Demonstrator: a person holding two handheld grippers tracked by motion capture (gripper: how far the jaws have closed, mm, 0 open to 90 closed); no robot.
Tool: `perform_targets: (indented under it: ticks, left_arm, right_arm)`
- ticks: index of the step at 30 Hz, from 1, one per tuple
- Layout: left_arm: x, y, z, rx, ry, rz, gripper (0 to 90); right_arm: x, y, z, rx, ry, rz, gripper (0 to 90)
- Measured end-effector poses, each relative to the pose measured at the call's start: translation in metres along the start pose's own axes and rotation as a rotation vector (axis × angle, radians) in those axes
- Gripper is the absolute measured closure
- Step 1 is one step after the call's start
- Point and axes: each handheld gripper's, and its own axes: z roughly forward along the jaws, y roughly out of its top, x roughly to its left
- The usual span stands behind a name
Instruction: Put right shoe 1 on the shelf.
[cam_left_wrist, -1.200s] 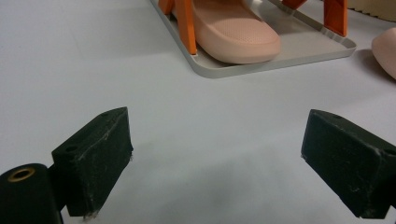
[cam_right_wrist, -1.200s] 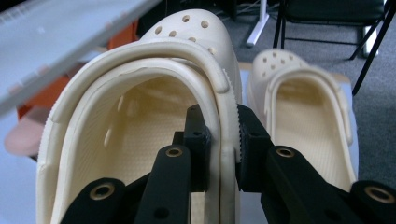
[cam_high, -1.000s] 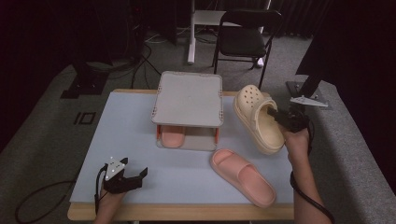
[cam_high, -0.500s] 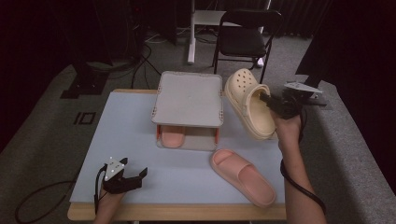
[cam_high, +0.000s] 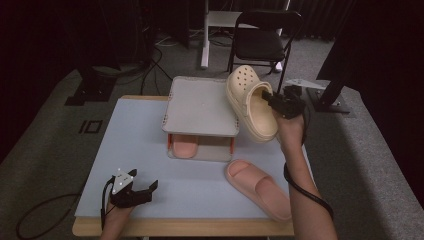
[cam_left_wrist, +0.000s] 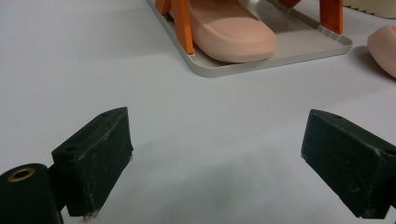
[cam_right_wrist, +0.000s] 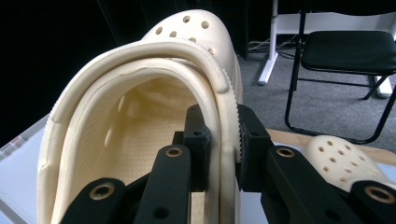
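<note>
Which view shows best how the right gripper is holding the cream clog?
The right gripper view: the right gripper has its jaws shut on the side wall of the cream clog, one inside and one outside. The high view shows the clog lifted and tilted beside the grey rack, but the grip itself is small there.

A grey two-tier metal rack on orange legs (cam_high: 202, 107) stands at the far middle of the pale blue table (cam_high: 200, 192). A pink foam slide sandal (cam_high: 184, 145) lies on its lower tray. Another pink foam slide sandal (cam_high: 259, 189) lies near the table's near right corner. A cream perforated clog (cam_high: 251, 102) hangs above the rack's right edge.
</note>
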Motion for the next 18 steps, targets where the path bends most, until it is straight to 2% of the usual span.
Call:
perform_targets:
  ticks: [11, 18]
  left_arm:
    - [0.002, -0.001, -0.003, -0.006, -0.001, -0.006, 8.5]
    - [0.002, -0.001, -0.004, -0.008, -0.007, -0.008, 8.5]
  right_arm:
    - [0.034, 0.005, 0.026, 0.004, 0.006, -0.009, 77.3]
    - [0.056, 0.006, 0.042, 0.010, -0.016, -0.027, 77.2]
